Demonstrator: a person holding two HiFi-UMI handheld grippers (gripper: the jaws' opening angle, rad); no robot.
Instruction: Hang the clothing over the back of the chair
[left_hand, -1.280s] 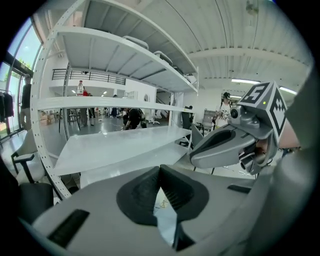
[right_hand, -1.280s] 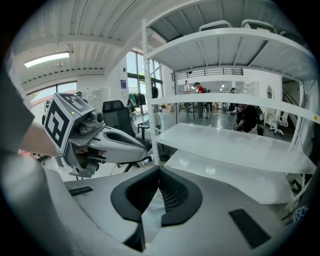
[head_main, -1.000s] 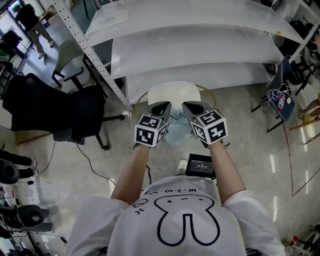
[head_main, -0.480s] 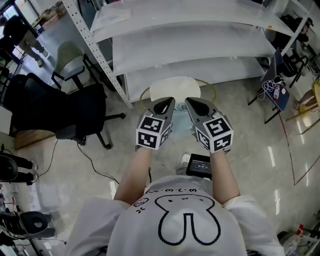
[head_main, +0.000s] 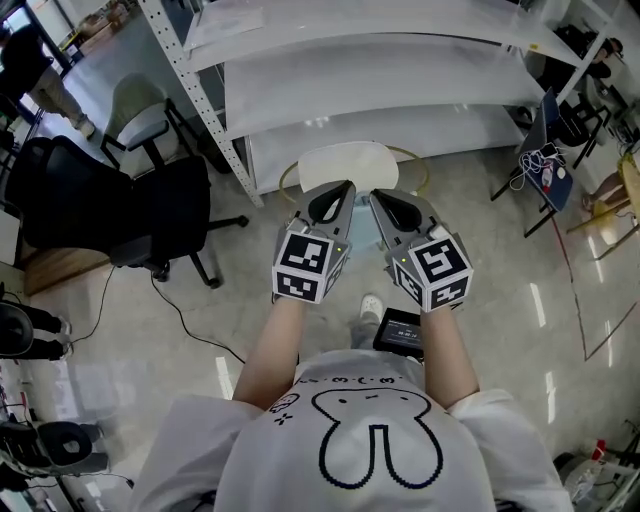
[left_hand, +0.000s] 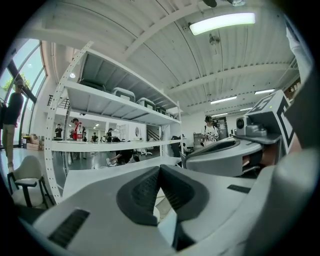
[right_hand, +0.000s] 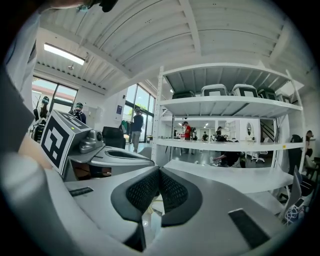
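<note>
Pale glossy floor (head_main: 480, 300) fills the lower part of the head view, and behind it stands a white shelving rack (head_main: 380, 90) with three shelf boards, cut off by the top edge.

Three chairs can be counted for sure. One white chair (head_main: 345, 165) stands straight ahead against the rack. One black office chair (head_main: 110, 210) is at the left, and one grey chair (head_main: 140, 120) is behind it. At the right edge there is more dark furniture, but it is cut off and hard to make out.

Two grippers are held up side by side over the white chair, near each other but apart. The left hand-held gripper (head_main: 340, 192) and the right hand-held gripper (head_main: 382, 200) both point toward the chair back. The pale blue clothing (head_main: 362, 238) shows only as a narrow strip between them. Most of it is hidden under the two gripper bodies, so its shape cannot be told.

In the left gripper view, the left hand-held gripper (left_hand: 160, 171) has its dark pads pressed together at the tips, with pale fabric in the slit just below them. The right gripper view shows the same for the right hand-held gripper (right_hand: 159, 174): the pads are closed, with a pale sliver between them. Both seem to pinch the clothing.

One black device (head_main: 400, 328) lies on the floor near the person's body, partly covered by the right forearm.
</note>
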